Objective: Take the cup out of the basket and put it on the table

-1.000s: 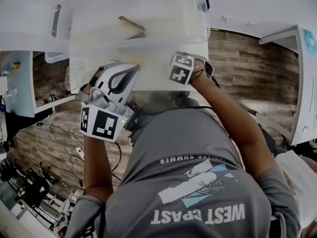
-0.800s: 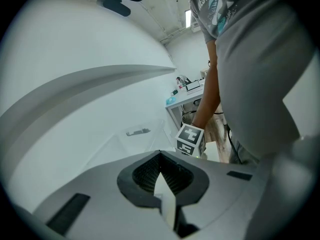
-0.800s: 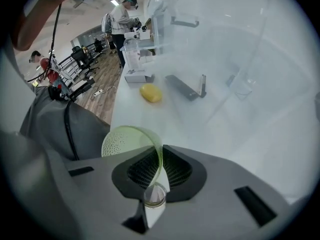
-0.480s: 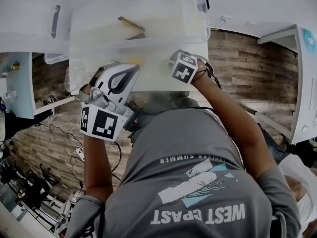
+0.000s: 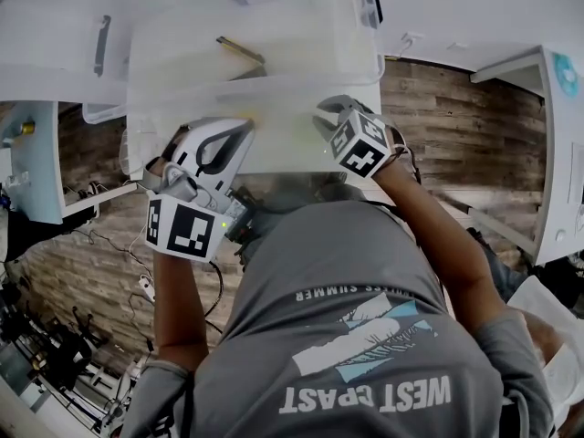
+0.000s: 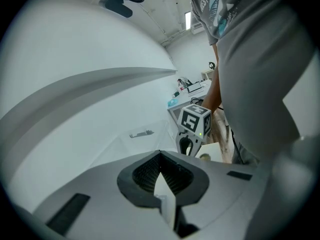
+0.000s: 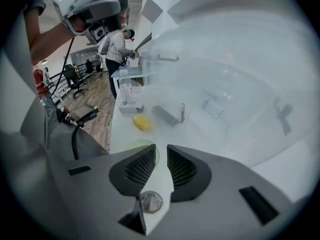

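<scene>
Right gripper [image 7: 161, 148]: your jaws are opening, pads off the pale green cup [image 7: 139, 145], which stands on the white table [image 7: 122, 134] by one pad. Left gripper [image 6: 160, 154]: clenched, empty. Yellow lump [image 7: 141, 121] and dark bracket [image 7: 170, 115] lie beyond. The clear basket [image 5: 255, 71] crowds both tools.

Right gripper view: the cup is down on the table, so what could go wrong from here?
The cup sits right by one finger of the right gripper, whose fingers are opening; a sideways pull-back could drag or tip it. It also stands near the edge of the table, with floor just beyond, so a small knock might send it off.
</scene>
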### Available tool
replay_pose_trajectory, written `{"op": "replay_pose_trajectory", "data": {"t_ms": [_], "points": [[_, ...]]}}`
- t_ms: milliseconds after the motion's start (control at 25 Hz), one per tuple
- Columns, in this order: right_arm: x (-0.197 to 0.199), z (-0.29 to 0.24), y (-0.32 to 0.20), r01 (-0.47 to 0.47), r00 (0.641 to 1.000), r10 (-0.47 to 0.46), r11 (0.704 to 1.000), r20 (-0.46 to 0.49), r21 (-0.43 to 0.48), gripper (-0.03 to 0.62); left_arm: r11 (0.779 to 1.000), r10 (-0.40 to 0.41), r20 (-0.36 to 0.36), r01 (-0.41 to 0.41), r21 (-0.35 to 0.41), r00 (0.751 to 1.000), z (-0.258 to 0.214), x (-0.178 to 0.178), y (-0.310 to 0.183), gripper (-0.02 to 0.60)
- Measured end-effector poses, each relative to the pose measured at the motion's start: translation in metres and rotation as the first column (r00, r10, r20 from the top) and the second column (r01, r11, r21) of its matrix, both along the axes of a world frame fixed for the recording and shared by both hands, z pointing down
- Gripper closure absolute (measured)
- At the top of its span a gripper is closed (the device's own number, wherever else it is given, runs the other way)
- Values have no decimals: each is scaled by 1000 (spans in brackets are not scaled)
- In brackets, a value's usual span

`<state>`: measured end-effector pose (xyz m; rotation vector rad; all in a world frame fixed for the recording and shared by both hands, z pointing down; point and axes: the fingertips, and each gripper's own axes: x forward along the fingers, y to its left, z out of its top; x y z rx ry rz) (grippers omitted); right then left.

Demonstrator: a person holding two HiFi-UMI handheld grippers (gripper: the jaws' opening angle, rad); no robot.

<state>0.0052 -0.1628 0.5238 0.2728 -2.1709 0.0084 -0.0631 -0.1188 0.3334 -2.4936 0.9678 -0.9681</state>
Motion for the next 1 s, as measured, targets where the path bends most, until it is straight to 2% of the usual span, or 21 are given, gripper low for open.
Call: {"op": "replay_pose_trajectory", "data": {"t_ms": [80, 120, 160, 240, 320, 400, 560, 1000], "points": [[5, -24, 1, -29, 995, 27, 999, 98, 19, 518, 1000, -1, -4, 1, 7, 1000, -3, 0, 0, 572], [7, -38, 4, -42, 985, 42, 999, 169, -5, 544, 1000, -1, -7, 1, 12, 1000, -5, 1, 0, 572], [8, -55, 8, -46, 966, 55, 998, 252, -41, 570, 1000, -1, -11, 2, 17, 1000, -7, 1, 0, 572], [11, -90, 17, -24, 916, 54, 997, 397, -80, 582, 1000, -2, -16, 3, 24, 1000, -10, 2, 0, 572], [17, -118, 24, 6, 886, 8, 1000, 463, -28, 583, 1000, -1, -15, 2, 29, 1000, -12, 4, 0, 572], [25, -138, 27, 15, 871, -27, 1000, 490, 28, 583, 1000, 1, -11, 0, 32, 1000, -14, 5, 0, 572], [37, -165, 33, -4, 849, -36, 997, 528, 75, 583, 1000, 4, 7, -4, 31, 1000, -17, 10, 1, 572], [51, -185, 49, -25, 816, -31, 996, 577, 89, 583, 999, 29, 61, -30, 22, 998, -26, 27, 3, 572]]}}
